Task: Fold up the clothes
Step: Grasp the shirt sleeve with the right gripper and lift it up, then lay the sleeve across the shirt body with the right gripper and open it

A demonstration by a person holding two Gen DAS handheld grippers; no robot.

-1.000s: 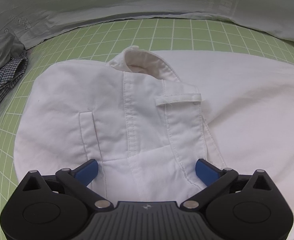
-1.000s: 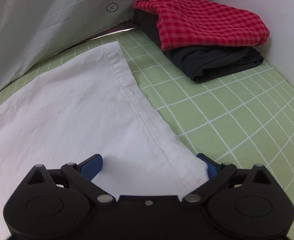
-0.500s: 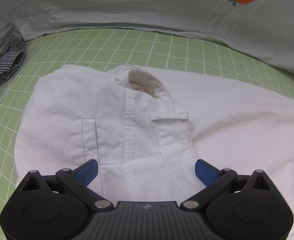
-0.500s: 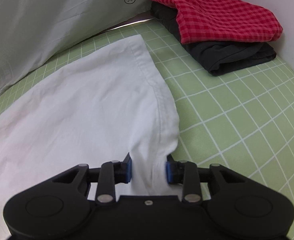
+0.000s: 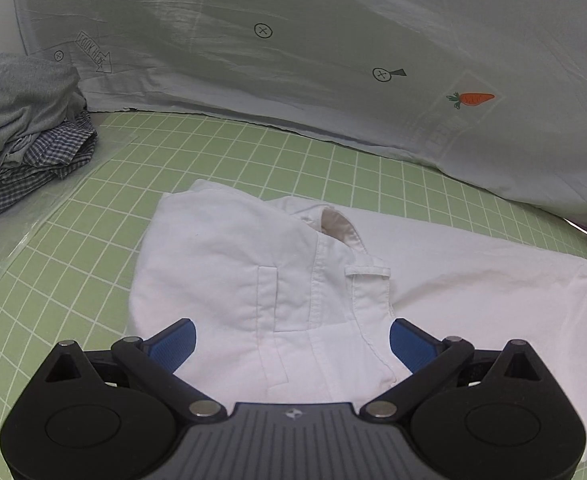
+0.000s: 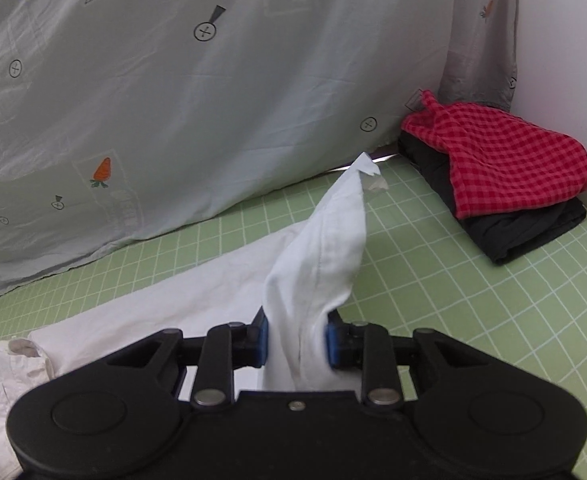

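Grey printed sheet (image 5: 293, 60), with carrots and arrows, hung as a backdrop behind the green gridded mat (image 5: 233, 152). The mat served as my landmark for all below.

White garment (image 5: 253, 280): lay across the middle of the mat, waistband and belt loops nearest my left tongs, one leg stretched toward the mat's right side.

Red checked cloth (image 6: 505, 160): folded, on top of a black folded garment (image 6: 533, 232), at the mat's far right corner.

Grey cloth (image 5: 17, 100) over blue checked fabric (image 5: 41, 160): heaped at the mat's far left edge.

My right gripper (image 6: 296, 340): jaws had just been closing and stood narrow, pads pressed on a bunched hem of the white garment, that end lifted clear of the mat with its corner hanging free.

My left gripper (image 5: 291, 344): jaws spread wide, either side of the waistband; pads pressed on nothing.
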